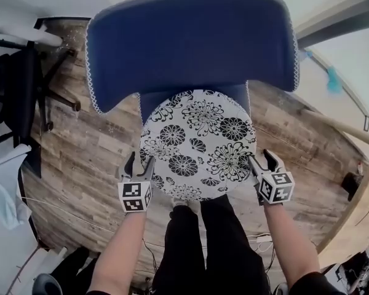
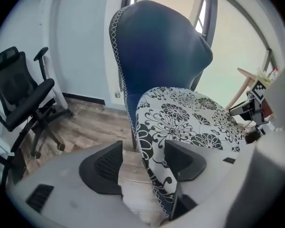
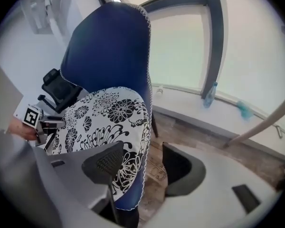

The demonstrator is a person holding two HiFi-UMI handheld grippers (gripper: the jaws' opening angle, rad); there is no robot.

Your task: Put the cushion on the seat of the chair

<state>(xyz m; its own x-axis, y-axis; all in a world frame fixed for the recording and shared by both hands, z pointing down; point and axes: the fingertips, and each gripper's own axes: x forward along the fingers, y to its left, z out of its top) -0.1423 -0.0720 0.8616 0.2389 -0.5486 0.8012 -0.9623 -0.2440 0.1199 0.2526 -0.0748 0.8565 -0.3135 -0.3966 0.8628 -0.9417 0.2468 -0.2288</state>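
A round cushion [image 1: 197,143] with a black-and-white flower print lies on the seat of the blue chair [image 1: 190,42], in front of its tall backrest. My left gripper [image 1: 139,165] is at the cushion's near-left edge and my right gripper [image 1: 263,160] at its near-right edge. Both are open. In the left gripper view the cushion's [image 2: 190,122] rim passes between the left gripper's [image 2: 142,158] spread jaws, with floor showing beside it. In the right gripper view the cushion's [image 3: 104,118] edge likewise sits between the right gripper's [image 3: 142,165] wide jaws, unpinched.
A black office chair [image 1: 21,85] stands on the wood floor to the left. A wooden table [image 1: 344,128] is at the right by the curved window wall. A bottle [image 3: 209,95] stands on the sill. The person's legs [image 1: 203,244] are just before the chair.
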